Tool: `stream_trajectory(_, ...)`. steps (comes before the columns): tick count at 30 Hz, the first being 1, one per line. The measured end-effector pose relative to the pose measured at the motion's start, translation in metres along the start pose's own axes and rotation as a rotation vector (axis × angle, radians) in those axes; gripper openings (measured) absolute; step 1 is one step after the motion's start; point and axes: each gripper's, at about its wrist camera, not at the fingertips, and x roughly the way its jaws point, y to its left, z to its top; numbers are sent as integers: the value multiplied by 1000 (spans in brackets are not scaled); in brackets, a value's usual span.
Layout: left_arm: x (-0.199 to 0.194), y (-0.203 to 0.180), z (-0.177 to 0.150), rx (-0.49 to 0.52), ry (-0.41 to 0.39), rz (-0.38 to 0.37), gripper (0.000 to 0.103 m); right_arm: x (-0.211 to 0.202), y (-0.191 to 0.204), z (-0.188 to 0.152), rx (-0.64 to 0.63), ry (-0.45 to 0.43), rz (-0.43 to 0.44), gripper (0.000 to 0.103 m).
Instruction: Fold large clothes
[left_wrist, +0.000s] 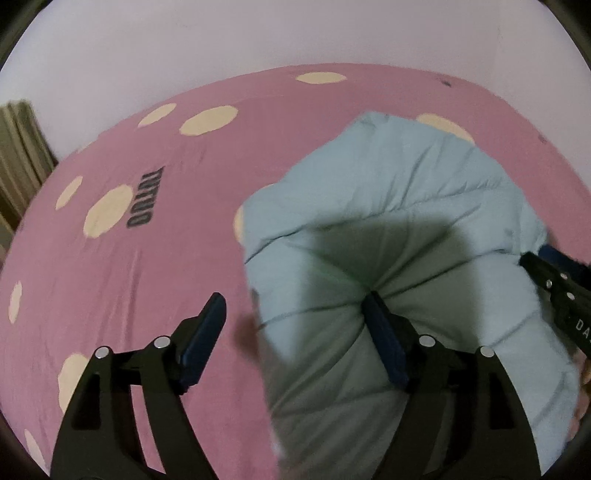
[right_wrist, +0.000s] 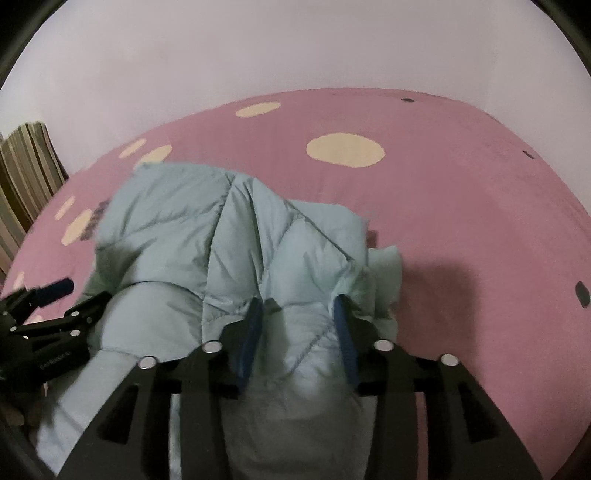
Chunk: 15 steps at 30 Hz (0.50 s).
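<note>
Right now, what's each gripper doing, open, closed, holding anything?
Left gripper: open, one finger pressing into the light blue puffer jacket, clamping nothing.
Right gripper: open, fingers straddling a fold of the jacket, not clamped.

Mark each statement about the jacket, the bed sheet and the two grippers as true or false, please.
1. The puffy jacket is light blue. True.
2. The bed sheet is green with stripes. False: it is pink with cream dots.
3. The left gripper is open. True.
4. The right gripper is over bare sheet, away from the jacket. False: jacket fabric bulges between its fingers.
5. The sheet carries dark printed letters. True.
</note>
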Motion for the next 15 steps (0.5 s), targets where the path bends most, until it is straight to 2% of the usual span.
stream_trajectory(4,-19,30,-8,-125,3,-51,80,-20,-14,0,50,-17,29,53)
stream_trajectory(8,-32,50,-25,-234,5,-160,83,-24,-23,-6,94,16,80,54)
stream_trajectory(11,-27,45,-34,-241,25,-184,84,-19,-23,-12,105,41,91,58)
stream_trajectory(15,-18,36,-39,-224,35,-176,85,-12,-20,-18,110,59,96,61)
